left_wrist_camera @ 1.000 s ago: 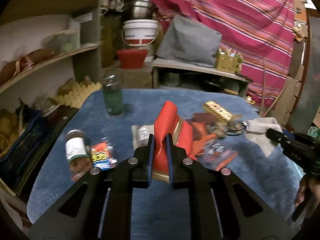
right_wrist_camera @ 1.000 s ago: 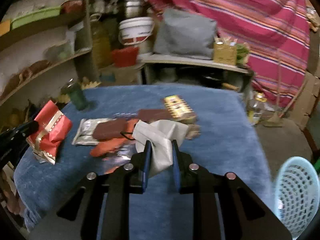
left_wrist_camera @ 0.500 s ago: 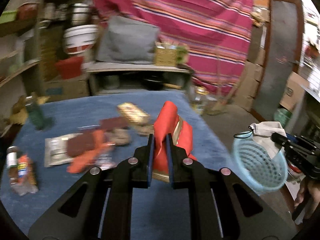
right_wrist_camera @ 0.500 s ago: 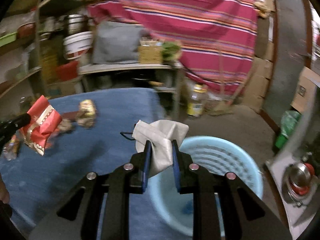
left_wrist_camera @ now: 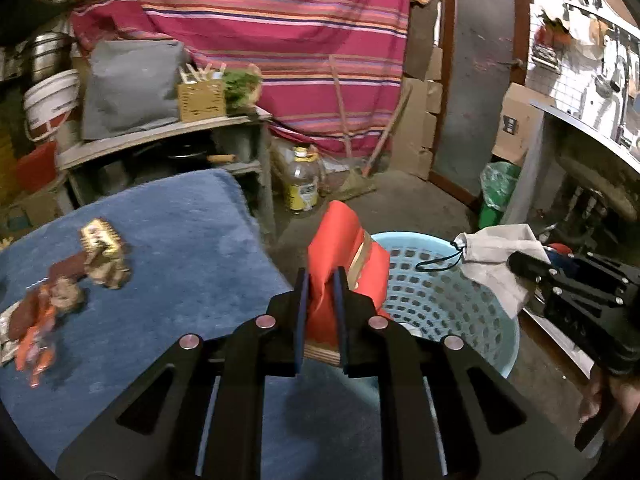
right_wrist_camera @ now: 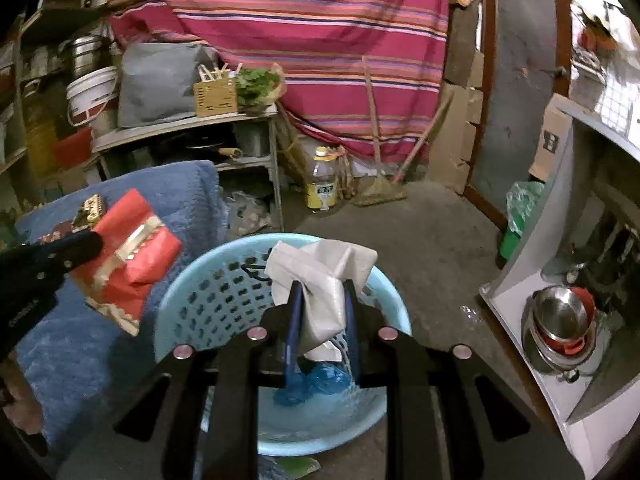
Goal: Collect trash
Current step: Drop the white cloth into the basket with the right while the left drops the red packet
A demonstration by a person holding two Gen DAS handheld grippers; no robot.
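My left gripper [left_wrist_camera: 320,280] is shut on a red wrapper with gold trim [left_wrist_camera: 340,248], held at the table's right edge beside the light blue perforated basket [left_wrist_camera: 440,292]. In the right wrist view the red wrapper [right_wrist_camera: 128,256] hangs left of the basket [right_wrist_camera: 200,292]. My right gripper [right_wrist_camera: 322,294] is shut on a grey-white pouch with a black cord [right_wrist_camera: 324,276], held over the basket's opening. The pouch [left_wrist_camera: 496,256] also shows over the basket's far rim in the left wrist view. A crumpled blue bag [right_wrist_camera: 316,380] lies inside the basket.
The blue-covered table [left_wrist_camera: 160,280] still holds a gold wrapper [left_wrist_camera: 102,240] and brown and orange wrappers [left_wrist_camera: 40,320] at its left. A low shelf [right_wrist_camera: 188,128], an oil bottle [right_wrist_camera: 322,184] and a broom stand behind. A counter with metal bowls [right_wrist_camera: 560,320] is at the right.
Both grippers have swung right, away from the table's middle, carrying their loads. The basket has come under the right gripper, and the red wrapper now sits at the basket's left side.
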